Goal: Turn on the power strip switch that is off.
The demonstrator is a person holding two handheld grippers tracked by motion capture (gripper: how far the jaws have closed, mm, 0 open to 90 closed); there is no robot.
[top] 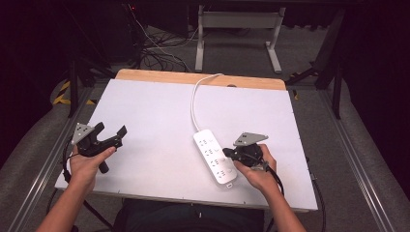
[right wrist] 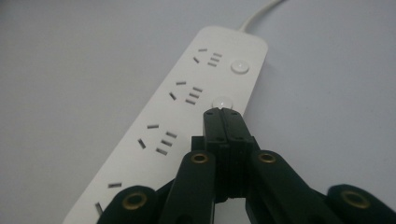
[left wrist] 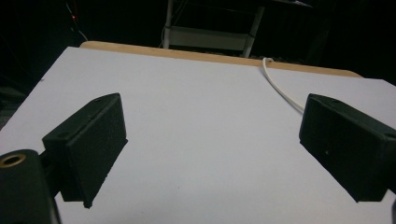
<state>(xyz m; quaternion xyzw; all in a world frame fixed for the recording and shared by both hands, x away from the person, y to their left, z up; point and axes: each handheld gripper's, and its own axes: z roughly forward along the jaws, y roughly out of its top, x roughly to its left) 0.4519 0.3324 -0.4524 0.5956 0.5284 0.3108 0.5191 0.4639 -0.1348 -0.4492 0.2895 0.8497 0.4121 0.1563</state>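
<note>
Dark floor and a tangle of cables surrounded the white worktop [top: 154, 111], whose far edge showed a strip of bare wood. On the worktop's right half lay a white power strip [top: 215, 155], set on a slant with its cord [top: 196, 104] running from its far end toward the wooden edge and over it. The strip carried a row of socket groups, each with a round button beside it.

The right claw [top: 226, 152] was held in the person's right hand [top: 258, 170] on the strip's right side, its tips reaching in over the strip's right edge about halfway along its length. In the right gripper view the right claw [right wrist: 223, 112] had its jaws pressed flat together with nothing between them, and the joined tips sat right at the second round button [right wrist: 222, 101] from the cord end; whether they actually pressed on it or hung just over it could not be told. The next button [right wrist: 239, 66], nearer the cord, was clear of the tips.

The left claw [top: 112, 130] was held in the left hand [top: 87, 162] over the near left part of the worktop, well apart from the strip. In the left gripper view its jaws stood spread wide with only bare white surface between them, gripping nothing, and the cord [left wrist: 280, 86] curved past beyond the right-hand jaw.
</note>
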